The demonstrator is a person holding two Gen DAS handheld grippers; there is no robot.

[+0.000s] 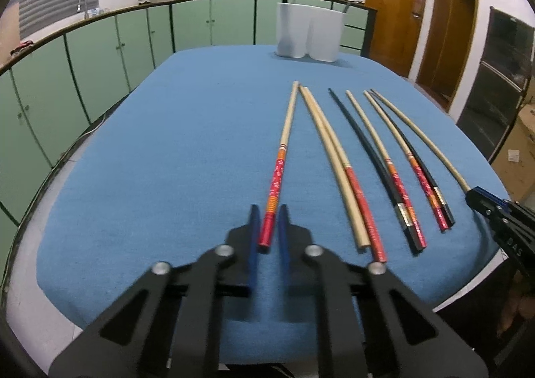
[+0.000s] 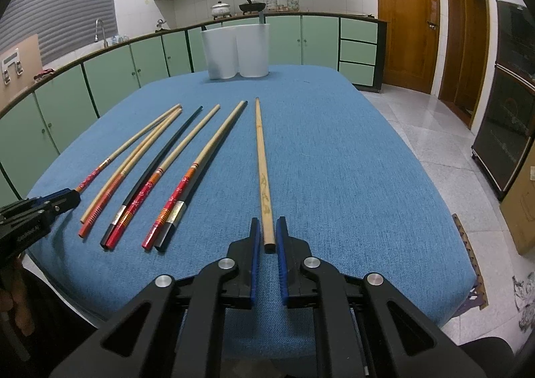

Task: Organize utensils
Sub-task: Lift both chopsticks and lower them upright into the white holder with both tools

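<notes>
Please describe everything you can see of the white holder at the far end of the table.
The white holder stands upright near the far edge of the table, on the blue cloth. It looks like glossy ceramic or plastic and has two rounded compartments joined side by side, open at the top. A dark, thin thing sticks up behind or inside it; I cannot tell which. No chopstick touches the holder, and both grippers are far from it.

Blue-clothed table (image 2: 334,160) – chopsticks (image 2: 187,157) side by side, white holder (image 2: 237,53) at far end.
</notes>
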